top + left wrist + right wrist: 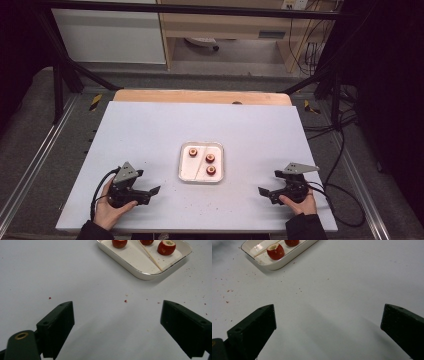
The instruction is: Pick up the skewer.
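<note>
My left hand (107, 207) comes in from the near edge and grips the left gripper (150, 192), whose jaws stand wide apart and hold nothing, angled inward toward my other side. My right hand (300, 204) holds the right gripper (265, 192) the same way, its jaws spread wide with nothing between them and pointing back toward the left one. Both grippers sit low and well apart, with my sleeves just showing behind the hands.
</note>
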`<state>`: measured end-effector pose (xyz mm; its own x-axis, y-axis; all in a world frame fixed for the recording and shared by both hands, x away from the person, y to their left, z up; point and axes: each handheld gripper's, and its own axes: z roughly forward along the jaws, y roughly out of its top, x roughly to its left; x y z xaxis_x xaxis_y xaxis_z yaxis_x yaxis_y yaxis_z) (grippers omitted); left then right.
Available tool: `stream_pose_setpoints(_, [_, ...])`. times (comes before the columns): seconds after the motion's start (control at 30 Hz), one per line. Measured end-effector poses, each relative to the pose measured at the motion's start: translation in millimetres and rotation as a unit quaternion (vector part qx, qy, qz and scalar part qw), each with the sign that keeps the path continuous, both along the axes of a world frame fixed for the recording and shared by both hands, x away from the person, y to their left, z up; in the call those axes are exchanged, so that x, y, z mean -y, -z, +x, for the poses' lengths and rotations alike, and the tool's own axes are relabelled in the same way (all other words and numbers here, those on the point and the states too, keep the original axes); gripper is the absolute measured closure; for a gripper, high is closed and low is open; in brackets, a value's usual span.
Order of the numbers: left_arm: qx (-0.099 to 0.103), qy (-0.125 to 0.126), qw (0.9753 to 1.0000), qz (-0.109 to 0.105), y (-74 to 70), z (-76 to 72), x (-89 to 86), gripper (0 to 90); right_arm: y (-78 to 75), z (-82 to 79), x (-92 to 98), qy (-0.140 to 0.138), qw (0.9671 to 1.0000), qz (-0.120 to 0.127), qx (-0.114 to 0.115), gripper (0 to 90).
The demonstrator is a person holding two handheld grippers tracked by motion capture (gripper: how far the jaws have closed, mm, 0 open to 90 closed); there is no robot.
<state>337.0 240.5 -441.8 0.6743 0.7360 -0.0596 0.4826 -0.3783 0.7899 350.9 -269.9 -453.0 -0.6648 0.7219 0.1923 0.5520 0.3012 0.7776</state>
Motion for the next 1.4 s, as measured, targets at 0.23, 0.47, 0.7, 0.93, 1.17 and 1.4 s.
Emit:
stream_pose_setpoints(0.23, [-0.005,0.0,1.0,0.004,-1.4,1.5,9.3,12.2,0.9,0.3,-0.6,-0.002,1.0,-0.004,-0.002,0.6])
stream_pose_setpoints(0.47, [-0.003,-0.003,1.0,0.004,-7.2,2.0,15.5,12.3,1.0,0.5,-0.8,-0.002,1.0,-0.005,-0.004,0.6])
stream_pose_setpoints(0.7, [-0.003,-0.004,1.0,0.007,-13.1,4.4,23.5,12.4,0.8,0.4,-0.6,-0.002,1.0,-0.006,-0.003,0.6])
stream_pose_setpoints(0.93, [-0.002,-0.008,0.9999,0.008,-20.4,8.6,32.1,12.6,0.7,0.2,-1.6,-0.001,1.0,-0.005,-0.005,0.6])
stream_pose_setpoints(1.17, [-0.002,-0.009,0.9998,0.016,-27.9,14.5,49.4,13.2,0.7,-0.2,-2.7,-0.001,1.0,-0.006,-0.007,0.6])
stream_pose_setpoints(1.4, [-0.002,-0.012,0.9994,0.032,-32.2,21.3,69.7,14.3,0.7,-0.2,-2.8,-0.002,1.0,-0.006,-0.008,0.6])
